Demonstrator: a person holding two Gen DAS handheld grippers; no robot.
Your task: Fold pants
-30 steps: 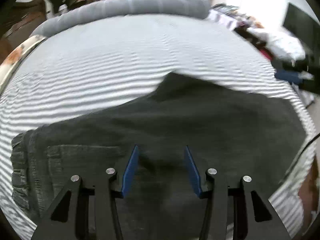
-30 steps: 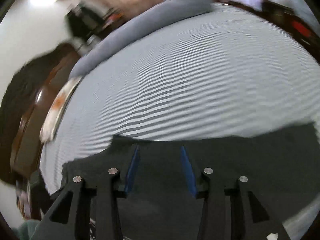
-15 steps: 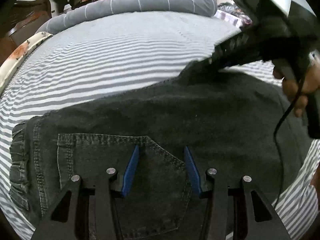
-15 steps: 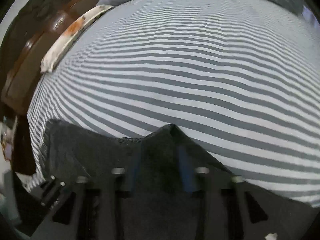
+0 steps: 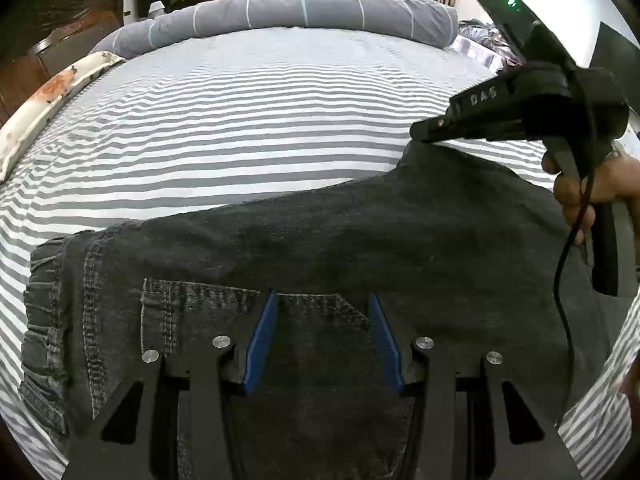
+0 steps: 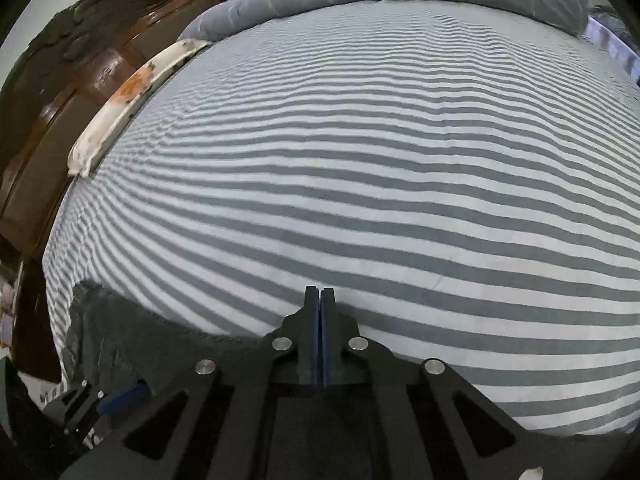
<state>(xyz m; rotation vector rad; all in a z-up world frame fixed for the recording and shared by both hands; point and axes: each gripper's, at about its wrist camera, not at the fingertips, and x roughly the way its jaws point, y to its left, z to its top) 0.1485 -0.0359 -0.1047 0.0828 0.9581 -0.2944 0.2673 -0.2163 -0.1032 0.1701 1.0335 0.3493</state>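
Note:
Dark grey jeans [image 5: 360, 248] lie flat on the striped bed, waistband at the left, back pocket facing up. My left gripper [image 5: 322, 300] is open just above the back pocket, blue pads apart, holding nothing. My right gripper [image 6: 319, 292] is shut, and in the left wrist view it [image 5: 420, 136] pinches the raised crotch point of the jeans at the far edge. In the right wrist view the jeans [image 6: 120, 340] show at the lower left, and the pinched cloth is hidden under the fingers.
The bed sheet [image 5: 260, 120] is grey and white striped. A long grey bolster [image 5: 304, 12] lies along the far side. A floral pillow [image 5: 52, 92] and a wooden headboard [image 6: 60, 88] are at the left. A person's hand [image 5: 592, 188] holds the right gripper's handle.
My right gripper has closed on the far point of the jeans. My left gripper stays open over the back pocket, nearly still.

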